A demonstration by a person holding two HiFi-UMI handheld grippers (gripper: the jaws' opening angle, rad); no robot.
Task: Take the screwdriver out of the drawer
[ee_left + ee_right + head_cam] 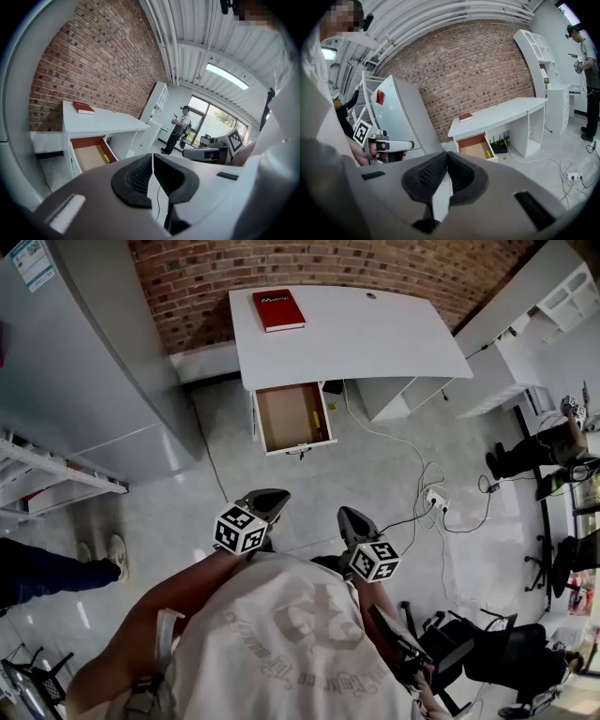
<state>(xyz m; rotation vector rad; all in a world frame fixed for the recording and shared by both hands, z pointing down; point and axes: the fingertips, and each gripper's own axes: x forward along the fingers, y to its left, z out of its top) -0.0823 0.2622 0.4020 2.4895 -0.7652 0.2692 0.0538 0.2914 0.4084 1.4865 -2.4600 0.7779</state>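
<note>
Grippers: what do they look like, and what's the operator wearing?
Left gripper and right gripper match: grey moulded bodies, jaws lined with black ribbed pads, and a white cube with black square markers on each. The person wears a light short-sleeved T-shirt with a faded print.

Both grippers held low, close in front of me, side by side, not touching. Left gripper (267, 500): jaws pressed together, nothing between. Right gripper (354, 521): jaws likewise together, empty. Both point forward, tipped slightly down. Left forearm (178, 594) bare, elbow bent.
</note>
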